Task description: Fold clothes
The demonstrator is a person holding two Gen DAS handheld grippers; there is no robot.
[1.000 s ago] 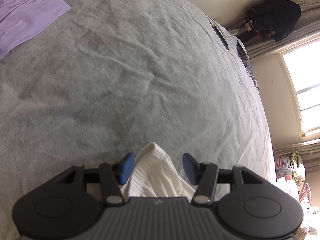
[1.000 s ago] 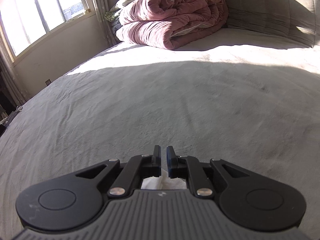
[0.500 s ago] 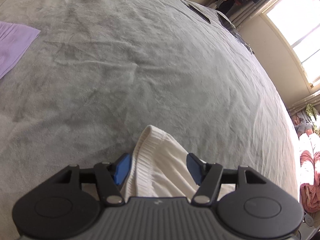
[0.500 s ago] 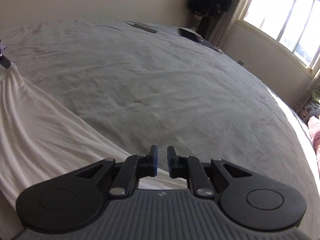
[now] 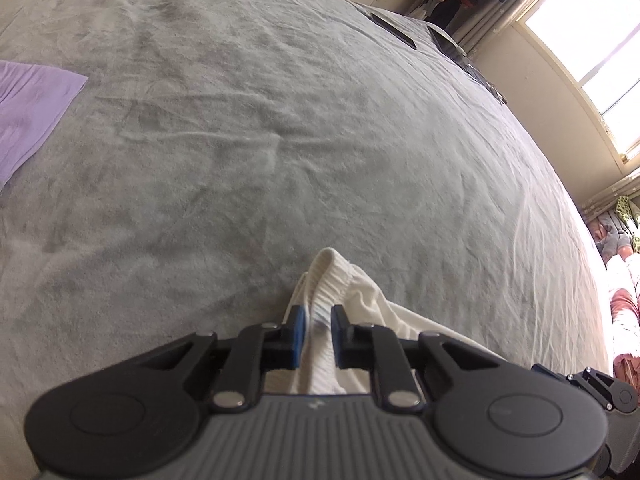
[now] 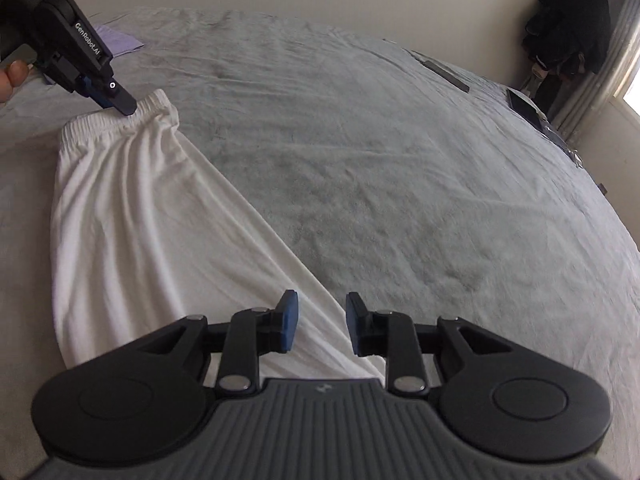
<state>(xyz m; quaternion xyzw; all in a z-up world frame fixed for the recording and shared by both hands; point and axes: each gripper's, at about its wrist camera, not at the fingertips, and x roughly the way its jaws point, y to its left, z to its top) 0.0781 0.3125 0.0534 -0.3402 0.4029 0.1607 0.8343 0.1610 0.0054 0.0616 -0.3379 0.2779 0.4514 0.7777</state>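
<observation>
White trousers [image 6: 132,216] lie stretched across the grey bedspread [image 6: 400,168], running from the elastic waistband [image 6: 120,120] at the far left down toward the near edge, the cloth creased in long soft folds. The left gripper [image 5: 319,320] has its blue-padded jaws pressed in on a bunched part of that waistband [image 5: 332,276], the ribbed white edge pushing up between them; from the right wrist camera the same gripper [image 6: 124,106] shows as a dark tool whose tip sits on the waistband, with a fingertip [image 6: 14,70] of the person's hand just visible behind it.

The right gripper [image 6: 319,326] hovers over the lower end of the trousers with a clear gap between its pads, and the pictures show nothing caught between them (the white cloth passes underneath).

Off to the left on the bedspread lies a flat purple cloth [image 5: 28,116], well apart from the trousers. Near the far edge rest a few dark flat items [image 5: 394,30], too small to name. Dark clothing [image 6: 568,20] hangs in the corner beside the curtain, and a bright window [image 5: 592,28] lights the right side of the room.
</observation>
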